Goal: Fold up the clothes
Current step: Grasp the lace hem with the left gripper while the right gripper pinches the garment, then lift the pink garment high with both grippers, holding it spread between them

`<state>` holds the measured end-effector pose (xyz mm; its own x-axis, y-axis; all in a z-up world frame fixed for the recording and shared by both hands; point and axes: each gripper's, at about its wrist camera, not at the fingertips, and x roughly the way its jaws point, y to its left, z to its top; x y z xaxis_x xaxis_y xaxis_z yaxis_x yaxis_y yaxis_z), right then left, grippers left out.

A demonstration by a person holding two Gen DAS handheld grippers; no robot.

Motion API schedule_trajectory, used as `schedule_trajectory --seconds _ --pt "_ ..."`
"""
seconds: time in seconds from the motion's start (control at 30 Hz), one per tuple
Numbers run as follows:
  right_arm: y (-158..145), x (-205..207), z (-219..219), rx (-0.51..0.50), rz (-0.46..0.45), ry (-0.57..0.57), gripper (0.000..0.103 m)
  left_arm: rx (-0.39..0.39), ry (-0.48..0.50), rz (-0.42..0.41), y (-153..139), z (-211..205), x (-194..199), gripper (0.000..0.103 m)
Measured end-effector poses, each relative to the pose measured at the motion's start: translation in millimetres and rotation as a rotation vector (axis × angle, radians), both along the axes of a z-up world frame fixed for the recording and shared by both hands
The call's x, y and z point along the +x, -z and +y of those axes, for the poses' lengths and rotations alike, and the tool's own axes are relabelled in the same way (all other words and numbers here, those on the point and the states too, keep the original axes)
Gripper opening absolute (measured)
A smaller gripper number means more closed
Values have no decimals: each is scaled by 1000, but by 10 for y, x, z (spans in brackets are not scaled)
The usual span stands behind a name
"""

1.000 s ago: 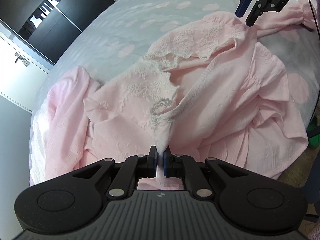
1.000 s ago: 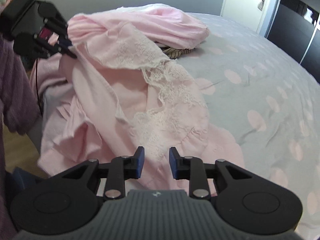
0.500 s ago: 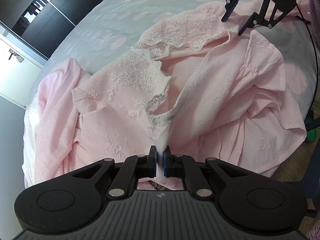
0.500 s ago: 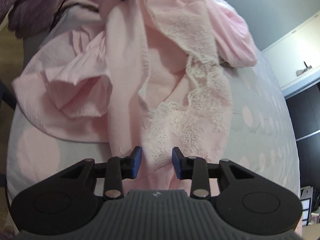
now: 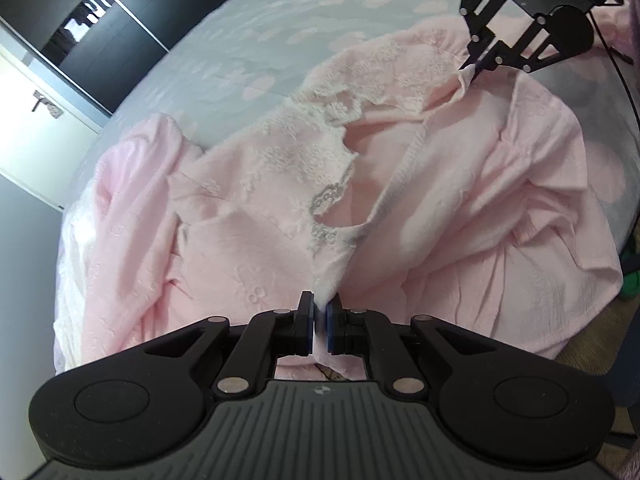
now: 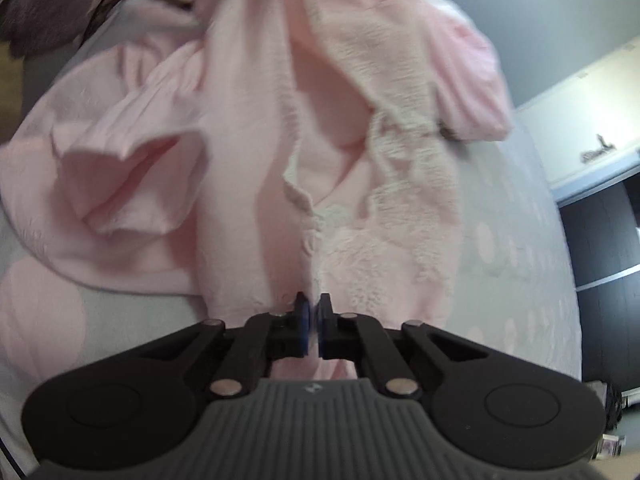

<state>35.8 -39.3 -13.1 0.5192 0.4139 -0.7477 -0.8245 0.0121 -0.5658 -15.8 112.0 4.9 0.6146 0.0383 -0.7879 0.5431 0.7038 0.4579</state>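
Our right claw [image 6: 313,326], open a second ago, is now clenching the pink blouse [image 5: 400,184] on the bed [image 5: 280,20]; our left claw [image 5: 319,328] is still gripping its opposite edge, so spreading can start.

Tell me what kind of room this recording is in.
Most likely a bedroom: a pink garment lies on a bed with a polka-dot cover, beside dark wardrobe doors.
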Motion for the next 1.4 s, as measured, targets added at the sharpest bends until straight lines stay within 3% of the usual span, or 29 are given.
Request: schedule_trajectory --seconds 0.2,0.3,0.43,0.67,0.8,0.87,0.97,1.1,1.2,1.3,1.4 --pt "-738 -70 -254 261 -160 250 3 -110 -53 -195 -633 30 30 1" --pt "-1284 -120 -370 380 -265 345 3 -179 -81 -313 -1198 2 62 1" --pt "-2095 -289 -504 453 -462 409 3 -269 -63 -479 -2064 -140 -75 1" --pt "-3607 -859 -963 696 -780 558 3 -479 48 -716 -3331 -476 -745 1" --pt "-4116 -1319 -1048 826 -743 510 3 -488 2 -887 -3836 -368 -1076 1" --pt "-4203 -1565 -1022 826 -718 448 3 -513 -51 -951 -4035 -210 -1206 1" --pt "-4246 -1875 -930 820 -755 388 3 -548 -101 -1024 -4137 -118 -1338 1" --pt "-4392 -2086 -1052 868 -882 473 3 -511 24 -901 -3883 -466 -1309 1" --pt "-4610 -2200 -1381 971 -907 586 3 -525 126 -848 -3728 -690 -1341 1" --pt "-4583 -2312 -1317 920 -844 546 3 -521 67 -962 -3818 -660 -1392 1" --pt "-4404 -2409 -1188 862 -744 459 3 -652 -24 -992 -4074 -278 -1462 1"
